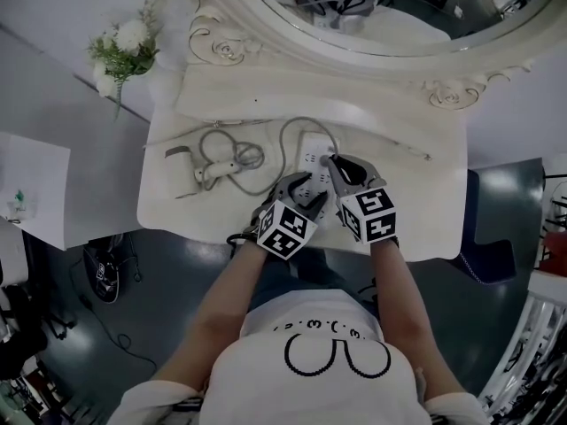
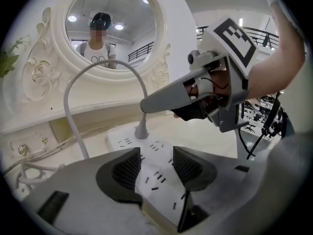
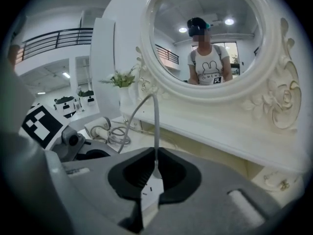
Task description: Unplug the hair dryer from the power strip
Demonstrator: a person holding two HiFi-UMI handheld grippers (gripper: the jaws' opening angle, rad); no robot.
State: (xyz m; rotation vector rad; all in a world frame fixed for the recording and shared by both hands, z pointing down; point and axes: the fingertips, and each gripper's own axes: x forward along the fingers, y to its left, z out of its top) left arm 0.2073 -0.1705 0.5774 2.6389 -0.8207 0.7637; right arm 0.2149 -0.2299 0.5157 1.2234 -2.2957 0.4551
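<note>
- Currently, in the head view, the power strip (image 1: 312, 159) lies near the middle of the white table (image 1: 425, 211). The left hand-held gripper (image 1: 303, 191) is set at the strip's 7 o'clock end. The right hand-held gripper (image 1: 337, 163) is set at its 3 o'clock side. The hair dryer (image 1: 211, 171) is laid well apart, at 9 o'clock of the strip, and its cord (image 1: 306, 119) is looped across the space between.
- In the left gripper view, the jaws are held wide, and the strip appears to be clamped by its long edges between the pads. The plug (image 2: 142, 129) is seen seated in a socket at 12 o'clock of the jaws. The tip of the right hand-held gripper is placed just above it.
- In the right gripper view, the jaws are pressed nearly together. The neck of the plug, where the cord leaves it, is pinched between them, and the cord rises from there toward 12 o'clock.
- The unplugging is judged not yet done.
- Because the grip is taken high on the neck, the pads could slide up the cord, or the cord could be strained at its joint.
- If the pull is tilted, the pins could bind in the socket.
- Should the left clamp slip, the strip could be lifted with the plug, and the hair dryer could be dragged by its cord.
</note>
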